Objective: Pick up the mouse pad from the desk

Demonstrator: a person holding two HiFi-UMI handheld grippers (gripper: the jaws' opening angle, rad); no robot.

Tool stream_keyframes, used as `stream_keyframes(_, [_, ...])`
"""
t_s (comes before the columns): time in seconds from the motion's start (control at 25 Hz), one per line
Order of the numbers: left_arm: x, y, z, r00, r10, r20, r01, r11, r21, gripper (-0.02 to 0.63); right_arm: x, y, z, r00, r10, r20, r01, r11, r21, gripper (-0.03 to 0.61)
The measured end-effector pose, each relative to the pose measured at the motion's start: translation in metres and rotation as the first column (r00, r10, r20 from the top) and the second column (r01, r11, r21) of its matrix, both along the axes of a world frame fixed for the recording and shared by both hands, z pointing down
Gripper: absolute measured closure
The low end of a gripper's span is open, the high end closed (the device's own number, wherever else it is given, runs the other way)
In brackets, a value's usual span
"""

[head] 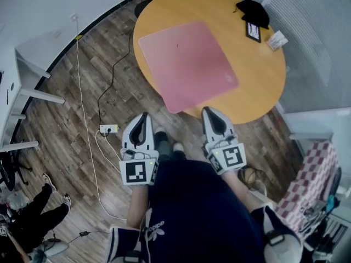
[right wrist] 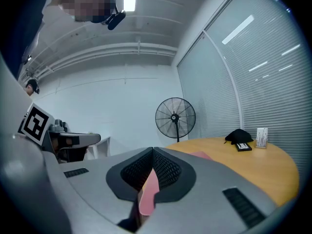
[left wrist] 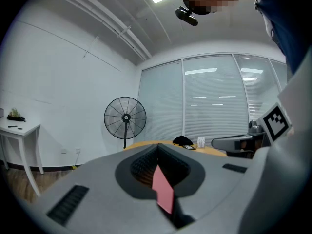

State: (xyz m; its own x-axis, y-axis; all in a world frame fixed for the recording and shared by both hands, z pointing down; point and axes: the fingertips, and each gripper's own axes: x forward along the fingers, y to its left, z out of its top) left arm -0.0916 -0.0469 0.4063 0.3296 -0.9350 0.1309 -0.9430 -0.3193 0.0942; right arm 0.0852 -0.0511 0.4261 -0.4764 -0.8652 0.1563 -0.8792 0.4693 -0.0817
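The left gripper [head: 143, 118] and right gripper [head: 210, 114] have jaws pressed together, holding nothing. The pink mouse pad [head: 189, 64] lies ahead of them — flat on the table [head: 258, 81].

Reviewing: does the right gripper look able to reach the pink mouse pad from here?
Probably yes: the right gripper sits just short of the table, nothing lies between it and the mouse pad, but its jaws are shut.

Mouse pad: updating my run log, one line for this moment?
mouse pad: on table, corner at edge | left gripper: shut, empty | right gripper: shut, empty
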Motion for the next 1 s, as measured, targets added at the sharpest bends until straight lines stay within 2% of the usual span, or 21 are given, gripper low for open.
stream_keyframes(0.24, [-0.016,-0.043,-0.002,0.994,0.112,0.006,-0.112,0.993,-0.027,0.609,-0.017,-0.027,-0.008,0.996,0.085,-0.011,-0.085,0.996,0.0,0.575])
stream_keyframes(0.52, [-0.021,-0.074,0.011,0.968,0.25,-0.015,-0.25,0.965,-0.078,0.609,-0.021,-0.047,-0.006,0.981,0.194,-0.013,-0.194,0.981,0.005,0.575])
stream_keyframes(0.8, [-0.02,-0.09,0.026,0.948,0.316,-0.037,-0.318,0.942,-0.107,0.609,-0.028,-0.055,0.001,0.973,0.227,-0.032,-0.227,0.974,0.003,0.575])
stream_keyframes(1.0, [-0.006,-0.097,0.029,0.939,0.342,-0.039,-0.345,0.93,-0.127,0.609,-0.015,-0.064,0.002,0.968,0.25,-0.023,-0.251,0.968,-0.006,0.575])
